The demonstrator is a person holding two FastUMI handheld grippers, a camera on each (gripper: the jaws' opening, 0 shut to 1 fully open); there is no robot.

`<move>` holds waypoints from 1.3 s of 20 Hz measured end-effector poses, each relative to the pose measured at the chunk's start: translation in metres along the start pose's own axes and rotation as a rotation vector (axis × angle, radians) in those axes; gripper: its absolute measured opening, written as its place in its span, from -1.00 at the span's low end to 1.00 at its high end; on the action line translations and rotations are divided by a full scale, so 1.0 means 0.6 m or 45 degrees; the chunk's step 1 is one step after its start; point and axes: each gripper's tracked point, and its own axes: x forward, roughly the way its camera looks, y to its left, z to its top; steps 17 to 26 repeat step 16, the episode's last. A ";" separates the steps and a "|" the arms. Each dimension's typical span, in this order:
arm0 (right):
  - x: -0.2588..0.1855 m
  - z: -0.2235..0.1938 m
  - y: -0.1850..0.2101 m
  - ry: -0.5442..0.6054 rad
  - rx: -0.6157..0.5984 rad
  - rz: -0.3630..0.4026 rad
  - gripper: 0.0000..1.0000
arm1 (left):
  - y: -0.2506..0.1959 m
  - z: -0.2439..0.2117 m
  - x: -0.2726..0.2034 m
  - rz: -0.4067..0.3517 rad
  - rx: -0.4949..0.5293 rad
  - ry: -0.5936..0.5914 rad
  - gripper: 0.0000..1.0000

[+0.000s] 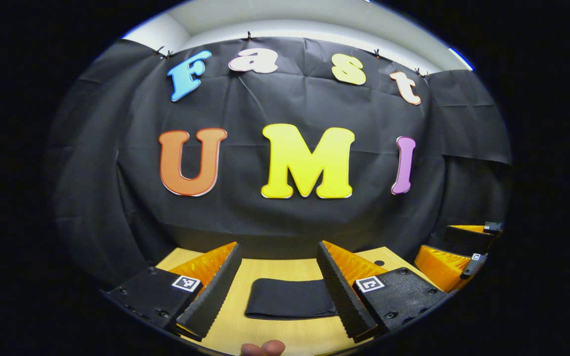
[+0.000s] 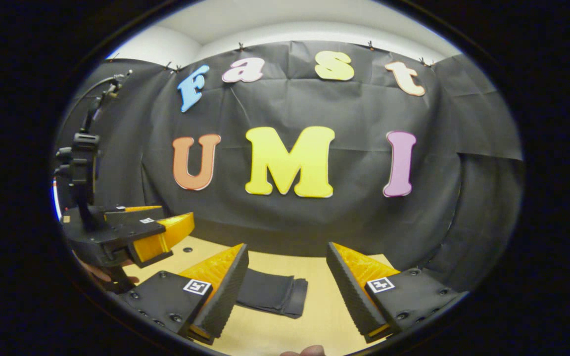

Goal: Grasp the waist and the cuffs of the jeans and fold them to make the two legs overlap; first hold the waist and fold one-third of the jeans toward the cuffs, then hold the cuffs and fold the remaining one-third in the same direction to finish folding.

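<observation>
Folded jeans (image 1: 290,298) lie on the table (image 1: 275,269) ahead of the left gripper (image 1: 277,289) and right gripper (image 2: 285,291), both spread wide, holding nothing; square black-and-white markers (image 1: 186,283) sit on the fingers.

No wording, brand or number can be read on anything here. The nearest thing to a sign is the small square black-and-white coded marker (image 1: 186,283) stuck on each of the fingers (image 1: 211,291), and it spells nothing.
</observation>
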 end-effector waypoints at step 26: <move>-0.087 -0.020 0.078 -0.080 0.029 -0.108 0.96 | 0.068 -0.034 -0.135 0.040 0.012 -0.012 0.96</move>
